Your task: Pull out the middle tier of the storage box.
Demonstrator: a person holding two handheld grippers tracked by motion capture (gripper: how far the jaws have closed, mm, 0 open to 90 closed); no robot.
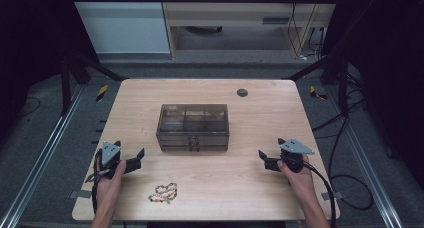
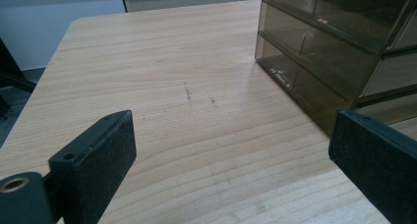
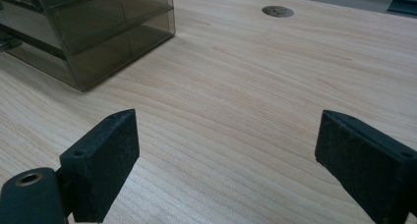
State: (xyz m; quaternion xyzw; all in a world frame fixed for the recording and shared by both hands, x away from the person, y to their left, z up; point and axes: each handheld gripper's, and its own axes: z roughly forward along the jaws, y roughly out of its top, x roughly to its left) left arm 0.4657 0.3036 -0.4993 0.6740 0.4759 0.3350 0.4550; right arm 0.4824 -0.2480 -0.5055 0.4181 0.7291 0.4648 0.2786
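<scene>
Both our tools gape empty: left tool (image 1: 134,160), right tool (image 1: 267,157). The bracelet (image 1: 163,192) lies lower centre on the desk (image 1: 260,188), nearest our left tool, below the smoky drawer box (image 1: 193,127).

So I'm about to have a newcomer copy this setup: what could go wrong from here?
The bead bracelet lies loose and flat near the table's front edge; a sweep by the open left gripper might push it off or only snag part of it. The smoky plastic drawer box looks light and nothing holds it, so pulling its small front handles with the open right gripper may drag the whole box.
</scene>
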